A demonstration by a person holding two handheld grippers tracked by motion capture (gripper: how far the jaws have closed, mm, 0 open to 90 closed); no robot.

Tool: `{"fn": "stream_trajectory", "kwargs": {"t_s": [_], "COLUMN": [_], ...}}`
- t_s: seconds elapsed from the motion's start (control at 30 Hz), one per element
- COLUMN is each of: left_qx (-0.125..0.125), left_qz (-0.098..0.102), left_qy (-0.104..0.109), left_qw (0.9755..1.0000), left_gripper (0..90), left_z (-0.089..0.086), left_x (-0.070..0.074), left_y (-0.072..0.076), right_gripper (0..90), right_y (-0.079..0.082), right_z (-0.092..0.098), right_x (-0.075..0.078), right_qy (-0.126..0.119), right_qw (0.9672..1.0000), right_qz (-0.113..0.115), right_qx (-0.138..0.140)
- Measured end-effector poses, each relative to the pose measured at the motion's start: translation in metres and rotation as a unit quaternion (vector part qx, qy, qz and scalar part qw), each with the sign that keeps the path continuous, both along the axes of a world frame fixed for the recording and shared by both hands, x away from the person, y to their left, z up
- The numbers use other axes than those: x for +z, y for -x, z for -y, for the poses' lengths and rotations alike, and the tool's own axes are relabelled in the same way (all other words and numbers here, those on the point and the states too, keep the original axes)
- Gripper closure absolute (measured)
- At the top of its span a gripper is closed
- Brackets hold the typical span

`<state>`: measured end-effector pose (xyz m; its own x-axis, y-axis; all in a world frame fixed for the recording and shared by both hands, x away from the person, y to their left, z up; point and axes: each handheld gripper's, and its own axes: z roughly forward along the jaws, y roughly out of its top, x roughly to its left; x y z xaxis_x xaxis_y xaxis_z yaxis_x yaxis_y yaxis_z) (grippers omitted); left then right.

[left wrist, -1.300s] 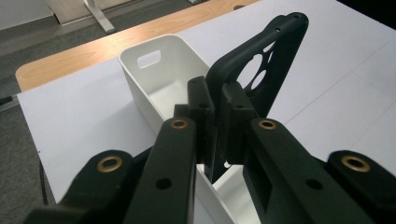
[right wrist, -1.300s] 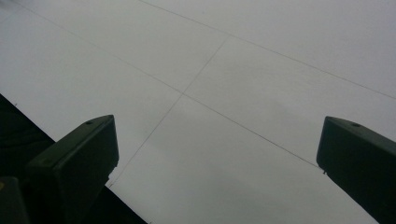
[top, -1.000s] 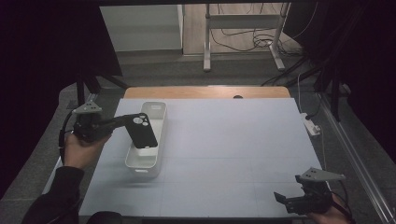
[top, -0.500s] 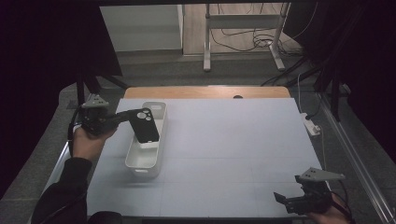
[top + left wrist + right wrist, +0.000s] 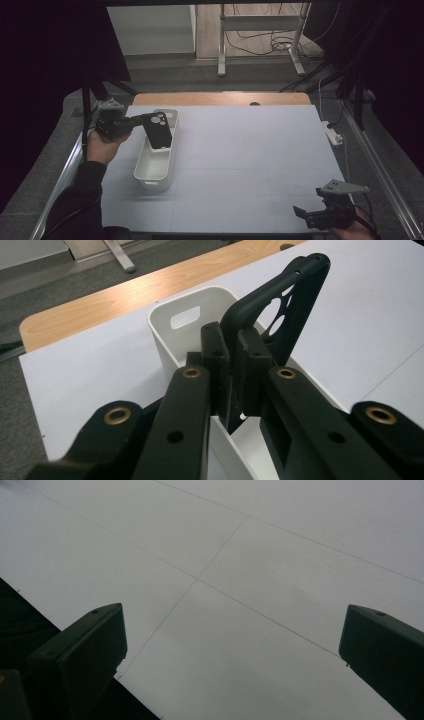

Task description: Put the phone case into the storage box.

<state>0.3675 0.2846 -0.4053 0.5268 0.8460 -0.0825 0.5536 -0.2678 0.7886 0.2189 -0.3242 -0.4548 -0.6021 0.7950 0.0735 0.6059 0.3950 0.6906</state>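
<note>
High view: left gripper (image 5: pixel 142 121) pinches phone case (image 5: pixel 159 130) above bin (image 5: pixel 154 162).

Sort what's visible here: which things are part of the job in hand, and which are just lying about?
In the job:
- left gripper, shut on the black phone case
- white bin beneath the case

Lying about:
- right gripper, open over bare table
- white power strip at the table's edge

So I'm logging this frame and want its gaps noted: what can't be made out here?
- Bin floor under the phone case: covered by the case, high view.
- Case's lower edge: hidden behind the left tool, left gripper view.
- Right tool: dark and small, high view.
</note>
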Motion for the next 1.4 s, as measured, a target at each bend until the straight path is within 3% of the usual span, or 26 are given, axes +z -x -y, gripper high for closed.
{"fn": "stream_trajectory", "kwargs": {"t_s": [0.6,1.03,1.4], "left_qx": [0.017,0.026,0.036], "left_qz": [0.001,0.009,0.015], "left_qy": [-0.014,-0.014,-0.025], "left_qw": [0.9998,0.9995,0.9989], "left_gripper": [84.0,83.9,84.0], "left_z": [0.007,0.01,0.013], "left_x": [-0.008,-0.01,-0.015], "left_y": [-0.035,-0.049,-0.061], "right_gripper": [0.0,0.0,0.0], "right_y": [0.0,0.001,0.001], "right_z": [0.0,0.0,0.0], "right_x": [0.0,0.0,0.0], "right_qy": [0.0,-0.002,-0.002], "right_qw": [1.0,1.0,1.0], "right_qz": [0.001,0.003,0.002], "right_qx": [0.001,0.002,0.003]}}
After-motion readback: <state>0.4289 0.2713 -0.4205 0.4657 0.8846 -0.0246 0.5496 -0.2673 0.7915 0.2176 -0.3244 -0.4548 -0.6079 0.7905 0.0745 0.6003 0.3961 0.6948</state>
